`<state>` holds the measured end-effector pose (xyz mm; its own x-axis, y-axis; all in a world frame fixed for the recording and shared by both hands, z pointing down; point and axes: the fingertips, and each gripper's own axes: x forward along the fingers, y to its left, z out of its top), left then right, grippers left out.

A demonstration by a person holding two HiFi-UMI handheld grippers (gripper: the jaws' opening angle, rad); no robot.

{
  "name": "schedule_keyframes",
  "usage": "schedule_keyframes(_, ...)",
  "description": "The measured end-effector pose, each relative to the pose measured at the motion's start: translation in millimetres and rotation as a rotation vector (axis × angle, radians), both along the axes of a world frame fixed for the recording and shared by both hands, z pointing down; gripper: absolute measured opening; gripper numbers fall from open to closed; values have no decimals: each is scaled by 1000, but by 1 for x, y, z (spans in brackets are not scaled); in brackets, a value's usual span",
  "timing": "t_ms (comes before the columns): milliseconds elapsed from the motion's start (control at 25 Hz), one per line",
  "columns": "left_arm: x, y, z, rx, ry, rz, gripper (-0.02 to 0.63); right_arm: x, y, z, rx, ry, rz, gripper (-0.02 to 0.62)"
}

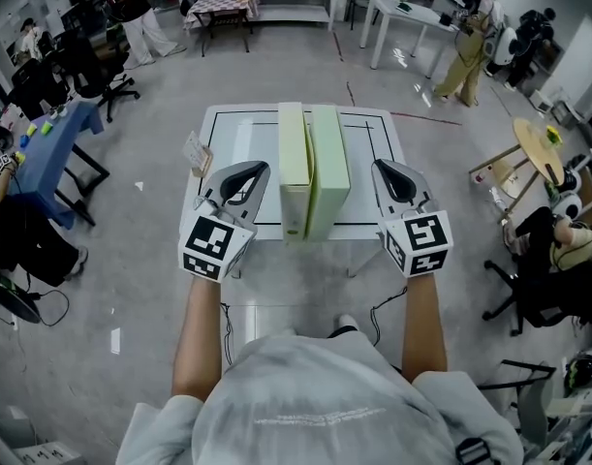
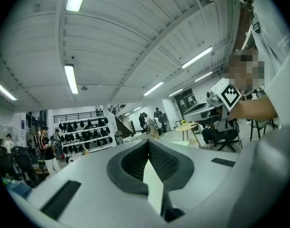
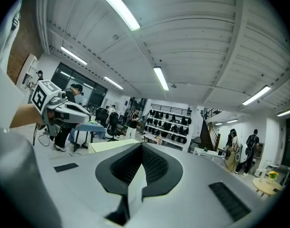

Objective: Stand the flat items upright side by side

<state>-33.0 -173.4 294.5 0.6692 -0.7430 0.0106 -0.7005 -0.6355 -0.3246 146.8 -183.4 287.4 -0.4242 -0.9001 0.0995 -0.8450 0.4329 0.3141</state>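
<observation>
Pale green is what catches the eye: two flat items standing upright at the middle of the white table (image 1: 233,129). At the table's left edge sits a small tan object (image 1: 197,151), too small to identify. Next comes the left gripper (image 1: 261,169), held by the person's bare forearm near the table's front left. Its jaws are pressed together with nothing between them, as the left gripper view shows where the dark ribbed pads (image 2: 160,159) meet.

Just right of it stands the left item (image 1: 295,168), with the right item (image 1: 329,158) touching it side by side. Each rests on a thin edge with its broad faces turned left and right. Their long axes run straight away from the person, from the table's near edge toward its far edge, and the two lie parallel.

Right of the pair is the right gripper (image 1: 381,167), mirroring the other one. Its jaws are also closed and empty, and it touches neither item.
</observation>
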Motion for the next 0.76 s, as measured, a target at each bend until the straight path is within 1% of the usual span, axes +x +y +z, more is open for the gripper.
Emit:
schedule_keyframes(120,4,6,-6,26,3,20,20,0,1,5,-7,18,-3,28)
schedule_keyframes(160,5,7,-6,25,10,31,20,0,2,6,-13,18,-5,28)
schedule_keyframes(200,6,8,-6,10,34,40,20,0,3,7,-17,17,-6,28)
schedule_keyframes(240,5,7,-3,-23,79,44,20,0,4,9,-19,18,-7,28)
schedule_keyframes(320,-1,4,6,-122,201,33,20,1,5,13,-25,20,-5,28)
schedule_keyframes(360,-3,3,12,-160,237,19,20,2,6,16,-30,19,-5,28)
schedule_keyframes(400,-5,2,18,-178,239,2,20,2,6,18,-37,15,-5,28)
schedule_keyframes(440,-5,3,23,-178,213,-15,20,2,7,21,-45,11,-5,28)
schedule_keyframes(520,-4,4,29,-155,148,-35,20,3,10,25,-54,6,-3,28)
schedule_keyframes(560,-3,4,29,-143,131,-39,20,3,11,27,-57,6,-2,28)
schedule_keyframes(760,-9,9,20,-104,109,-63,20,0,10,36,-73,22,-14,28)
